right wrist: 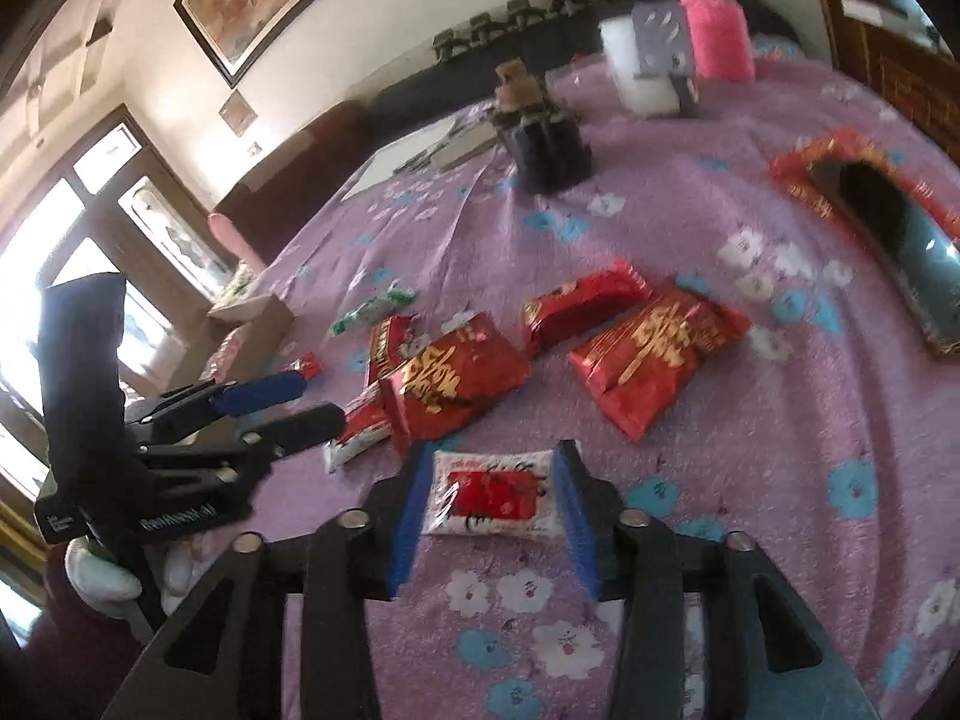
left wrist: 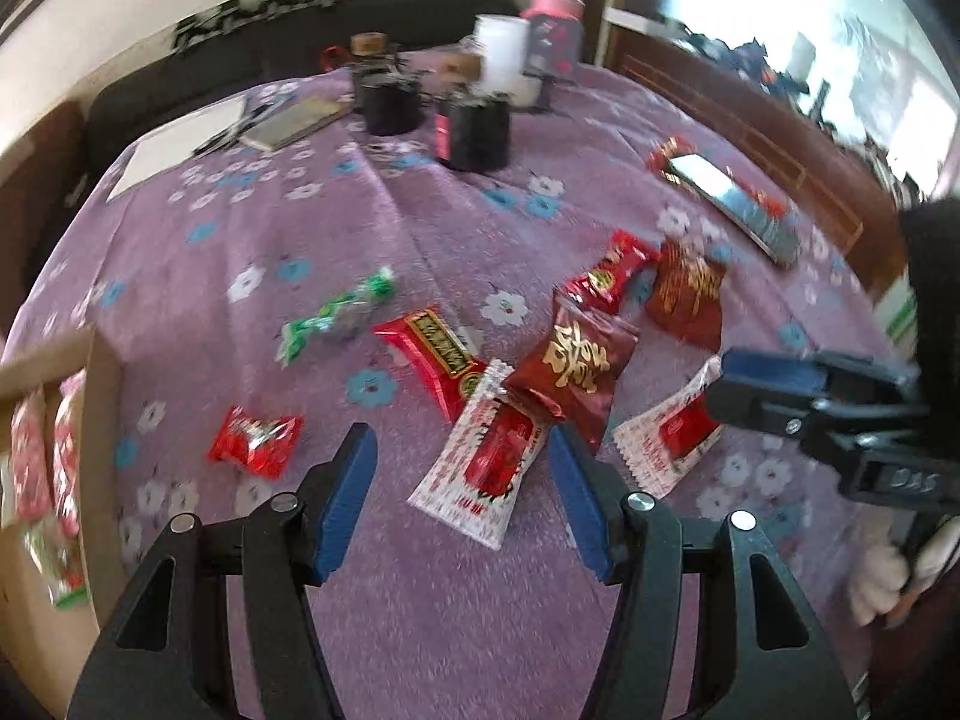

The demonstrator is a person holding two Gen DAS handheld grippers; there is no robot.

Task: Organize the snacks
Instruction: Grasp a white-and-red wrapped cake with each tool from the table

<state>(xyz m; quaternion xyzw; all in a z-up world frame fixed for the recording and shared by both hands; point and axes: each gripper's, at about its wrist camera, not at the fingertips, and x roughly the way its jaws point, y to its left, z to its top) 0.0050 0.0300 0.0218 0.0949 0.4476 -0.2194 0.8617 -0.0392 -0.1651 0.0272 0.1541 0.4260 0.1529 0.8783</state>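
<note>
Snack packets lie scattered on a purple flowered tablecloth (left wrist: 336, 630). My left gripper (left wrist: 462, 480) is open, its blue pads on either side of a white-and-red packet (left wrist: 480, 468) that lies on the cloth. My right gripper (right wrist: 492, 498) is open around a second white-and-red packet (right wrist: 489, 495); it also shows in the left wrist view (left wrist: 672, 438), under the right gripper's fingers (left wrist: 768, 378). Dark red packets (left wrist: 570, 372) (right wrist: 648, 354), bright red ones (left wrist: 255, 441) (left wrist: 435, 354) and a green candy (left wrist: 339, 315) lie around. The left gripper shows in the right wrist view (right wrist: 300, 408).
A cardboard box (left wrist: 54, 480) holding packets stands at the left edge. A long dark pack on a red tray (right wrist: 888, 234) lies at the right. Black jars (left wrist: 474, 132), a white cup (left wrist: 501, 51), a pink bottle (right wrist: 714, 18) and a notebook (left wrist: 180, 144) stand at the back.
</note>
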